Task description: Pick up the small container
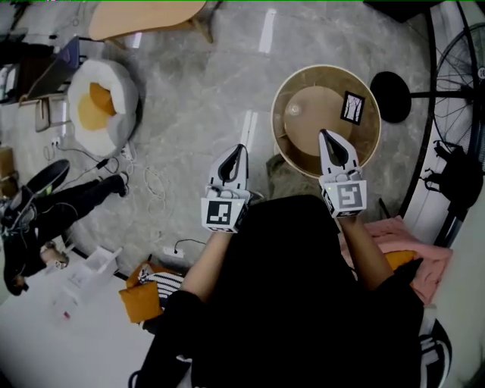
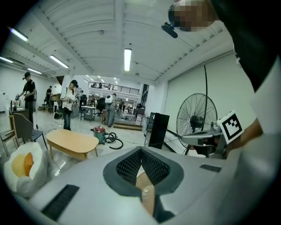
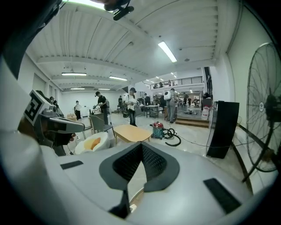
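A small white round container (image 1: 293, 110) sits on the round wooden table (image 1: 364, 83), next to a black-and-white marker card (image 1: 353, 107). My right gripper (image 1: 323, 133) hovers over the table's near side, right of the container and apart from it. Its jaws meet at the tips (image 3: 141, 144) with nothing between them. My left gripper (image 1: 241, 148) hangs over the floor to the left of the table. It is shut and empty (image 2: 141, 150). Both grippers point level into the room, so neither gripper view shows the container.
A standing fan (image 1: 462, 68) with a black base (image 1: 390, 96) is right of the table. A white and orange cushion seat (image 1: 98, 102) and a low wooden table (image 1: 144, 15) stand far left. Cables lie on the floor (image 1: 151, 182). A pink cloth (image 1: 402, 235) lies near right.
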A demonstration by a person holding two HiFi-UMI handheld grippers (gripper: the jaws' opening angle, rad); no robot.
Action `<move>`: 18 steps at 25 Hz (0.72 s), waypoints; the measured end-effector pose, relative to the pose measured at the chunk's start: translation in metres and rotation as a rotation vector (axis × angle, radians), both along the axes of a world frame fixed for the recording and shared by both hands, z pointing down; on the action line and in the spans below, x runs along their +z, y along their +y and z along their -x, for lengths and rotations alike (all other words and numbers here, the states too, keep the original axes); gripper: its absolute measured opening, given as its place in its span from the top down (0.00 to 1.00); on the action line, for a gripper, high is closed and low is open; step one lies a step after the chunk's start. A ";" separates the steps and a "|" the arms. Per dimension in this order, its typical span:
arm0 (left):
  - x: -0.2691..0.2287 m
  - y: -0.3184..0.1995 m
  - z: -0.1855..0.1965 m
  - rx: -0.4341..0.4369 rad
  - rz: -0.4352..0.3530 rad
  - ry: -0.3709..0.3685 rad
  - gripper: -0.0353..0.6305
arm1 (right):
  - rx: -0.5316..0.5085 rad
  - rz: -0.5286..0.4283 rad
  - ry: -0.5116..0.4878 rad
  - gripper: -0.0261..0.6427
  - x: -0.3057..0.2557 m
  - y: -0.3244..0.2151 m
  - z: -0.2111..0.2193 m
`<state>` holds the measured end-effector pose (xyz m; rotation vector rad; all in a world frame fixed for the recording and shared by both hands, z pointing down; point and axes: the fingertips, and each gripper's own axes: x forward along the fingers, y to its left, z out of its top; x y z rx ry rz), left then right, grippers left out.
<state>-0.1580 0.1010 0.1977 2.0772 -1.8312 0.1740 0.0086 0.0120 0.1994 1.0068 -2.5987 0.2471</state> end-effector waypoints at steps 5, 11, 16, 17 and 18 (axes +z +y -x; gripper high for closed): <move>0.031 -0.032 -0.014 0.075 0.045 0.001 0.92 | 0.082 0.041 0.003 0.94 0.022 -0.032 -0.023; 0.082 -0.071 -0.025 0.212 0.104 -0.004 0.92 | 0.171 0.107 0.027 0.94 0.055 -0.050 -0.039; 0.144 -0.100 -0.031 0.348 0.154 -0.016 0.92 | 0.284 0.139 0.043 0.94 0.090 -0.062 -0.044; 0.159 -0.108 -0.028 0.364 0.163 -0.015 0.92 | 0.313 0.158 0.042 0.94 0.103 -0.066 -0.043; 0.175 -0.115 -0.025 0.379 0.176 -0.011 0.92 | 0.334 0.179 0.043 0.94 0.118 -0.069 -0.040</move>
